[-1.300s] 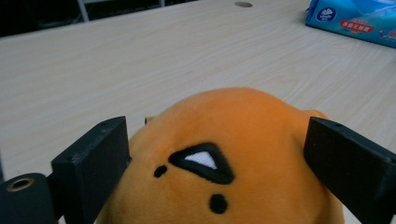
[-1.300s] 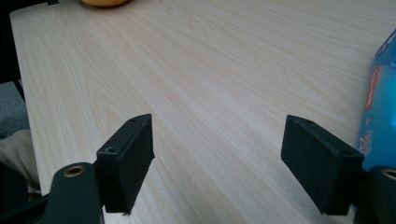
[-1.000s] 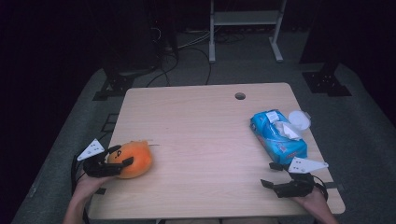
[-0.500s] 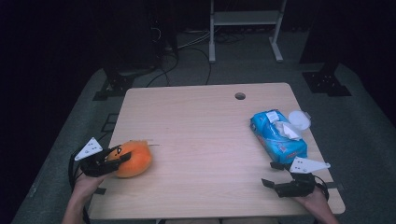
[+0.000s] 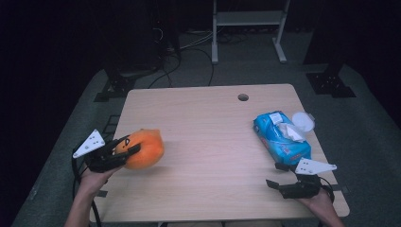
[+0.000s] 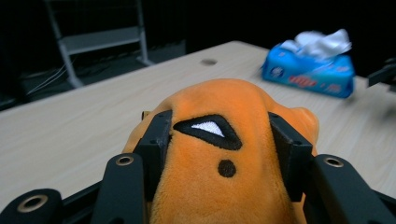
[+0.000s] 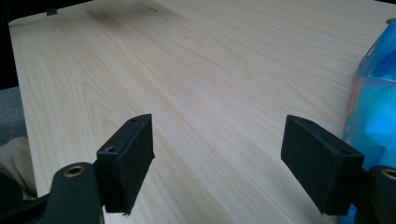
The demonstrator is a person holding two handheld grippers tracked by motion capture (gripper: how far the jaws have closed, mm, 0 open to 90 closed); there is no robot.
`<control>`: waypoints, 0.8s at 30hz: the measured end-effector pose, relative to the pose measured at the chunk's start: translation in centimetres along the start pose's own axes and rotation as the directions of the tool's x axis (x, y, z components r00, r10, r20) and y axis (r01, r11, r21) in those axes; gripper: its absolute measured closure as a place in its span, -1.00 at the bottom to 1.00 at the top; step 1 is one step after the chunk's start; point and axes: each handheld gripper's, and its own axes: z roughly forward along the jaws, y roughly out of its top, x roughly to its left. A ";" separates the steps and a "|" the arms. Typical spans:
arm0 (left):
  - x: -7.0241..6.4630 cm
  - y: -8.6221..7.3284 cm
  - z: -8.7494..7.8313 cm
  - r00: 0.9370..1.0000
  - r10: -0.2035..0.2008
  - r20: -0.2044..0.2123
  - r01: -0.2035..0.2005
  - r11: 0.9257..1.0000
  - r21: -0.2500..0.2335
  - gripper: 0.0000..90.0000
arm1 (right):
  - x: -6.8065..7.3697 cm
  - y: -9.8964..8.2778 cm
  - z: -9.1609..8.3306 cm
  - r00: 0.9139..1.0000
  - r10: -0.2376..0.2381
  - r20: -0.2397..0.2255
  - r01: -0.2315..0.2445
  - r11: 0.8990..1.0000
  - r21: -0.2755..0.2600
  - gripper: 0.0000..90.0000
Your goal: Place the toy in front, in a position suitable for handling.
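High view: left gripper (image 5: 124, 150), fingers (image 6: 156, 140) clamped on both sides of an orange plush toy (image 5: 144, 149) at the counter (image 5: 208, 142) left edge. Right gripper (image 5: 279, 176), fingers wide apart and empty, near a blue tissue pack (image 5: 280, 137) at the right edge.

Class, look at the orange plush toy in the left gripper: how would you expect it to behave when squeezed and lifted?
The orange plush toy probably squashes: the left gripper dents its sides. It looks light, held clear of the table. Its fuzzy fabric likely resists slipping.
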 end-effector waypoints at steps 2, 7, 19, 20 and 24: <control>-0.4 0.4 0.5 1.000 0.006 0.010 -0.006 1.000 -0.007 0.10 | -0.1 0.0 -0.1 1.000 -0.003 0.002 0.004 1.000 -0.005 -0.46; -2.6 1.7 3.1 0.997 0.040 0.070 -0.038 0.999 -0.030 0.10 | -0.2 0.0 -0.5 1.000 -0.002 0.006 0.002 1.000 -0.019 -0.46; -8.8 1.0 11.5 0.973 0.058 0.224 -0.055 0.998 -0.017 0.09 | -0.7 -0.1 -1.6 1.000 0.002 0.027 -0.001 0.999 -0.049 -0.46; -8.8 1.0 11.5 0.973 0.058 0.224 -0.055 0.998 -0.017 0.09 | -0.7 -0.1 -1.8 1.000 0.004 0.030 -0.003 0.999 -0.052 -0.46; -10.5 0.4 13.7 0.965 0.070 0.251 -0.074 0.997 0.004 0.09 | -1.0 0.0 -2.5 0.999 0.007 0.052 -0.003 0.997 -0.073 -0.46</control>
